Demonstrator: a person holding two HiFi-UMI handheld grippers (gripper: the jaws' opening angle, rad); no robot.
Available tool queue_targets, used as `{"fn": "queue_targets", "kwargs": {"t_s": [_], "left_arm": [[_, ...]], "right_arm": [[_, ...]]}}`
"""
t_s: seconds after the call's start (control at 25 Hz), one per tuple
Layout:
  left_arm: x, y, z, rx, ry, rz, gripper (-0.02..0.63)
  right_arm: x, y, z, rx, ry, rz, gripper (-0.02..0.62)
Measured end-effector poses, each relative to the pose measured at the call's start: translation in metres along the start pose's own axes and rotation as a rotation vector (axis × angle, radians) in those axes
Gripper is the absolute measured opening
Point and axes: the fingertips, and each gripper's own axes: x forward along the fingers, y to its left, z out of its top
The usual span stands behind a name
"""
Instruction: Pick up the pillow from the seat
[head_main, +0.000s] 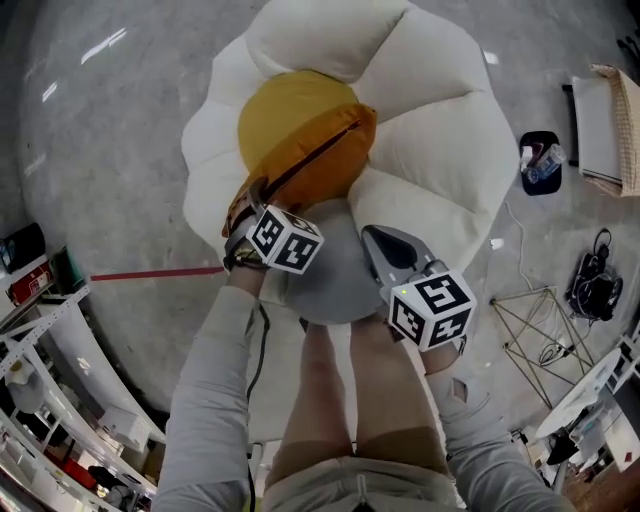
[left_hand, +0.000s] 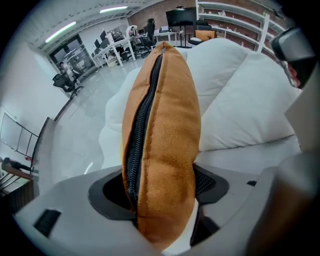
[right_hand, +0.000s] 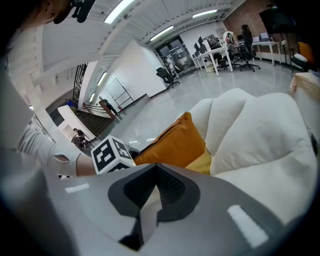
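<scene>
Pillow (head_main: 300, 135) edge with the zipper is clamped in the left claw (head_main: 247, 212), a thin seam likely chosen for firm purchase. The cushion stretches ahead over the white seat (head_main: 440, 150). Right claw (head_main: 388, 252), beside it, is closed and empty.

Pillow (left_hand: 165, 125): tan cloth with a short, suede-like matt nap; black zipper (left_hand: 140, 135) with fine teeth along one edge. Seat (head_main: 440, 150): padded off-white cloth, matt and smooth, around a mustard-yellow cloth centre (head_main: 280, 105). Left hand-held gripper (left_hand: 160, 175) and right hand-held gripper (right_hand: 155, 175): smooth matt grey plastic shells; dark pads (left_hand: 207, 182) with a fine mesh texture. Floor (head_main: 110, 130): grey, polished, glossy with light streaks.
</scene>
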Motion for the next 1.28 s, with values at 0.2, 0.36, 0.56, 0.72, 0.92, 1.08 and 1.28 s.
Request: {"fn": "queue_targets", "kwargs": {"t_s": [0.2,0.36,0.56,0.72,0.92,1.08,1.28], "left_arm": [[-0.049,-0.014,-0.013,-0.048,-0.037,-0.011,0.344],[-0.091,-0.024,-0.020,-0.083,-0.067,-0.018,0.344],[-0.141,-0.028,-0.024,-0.136,-0.109,-0.022,0.344],[-0.179,-0.026,-0.023,-0.167,-0.146,-0.012,0.345],[-0.228,-0.026,-0.019,-0.215,-0.197,0.003,0.345],[-0.266,-0.031,-0.021,-0.249,-0.239,0.016,0.345],[-0.302,-0.037,-0.021,-0.295,-0.283,0.026,0.345]], "right_arm": [[-0.022,0.014,0.004,-0.031,0.001,-0.021,-0.002],[-0.045,0.028,0.009,-0.067,0.003,-0.043,-0.002],[-0.067,0.049,0.014,-0.086,-0.014,-0.066,-0.002],[-0.080,0.072,0.016,-0.086,-0.028,-0.068,-0.002],[-0.103,0.102,0.019,-0.105,-0.054,-0.055,-0.002],[-0.124,0.121,0.021,-0.129,-0.072,-0.056,-0.002],[-0.147,0.132,0.029,-0.166,-0.100,-0.070,-0.002]]}}
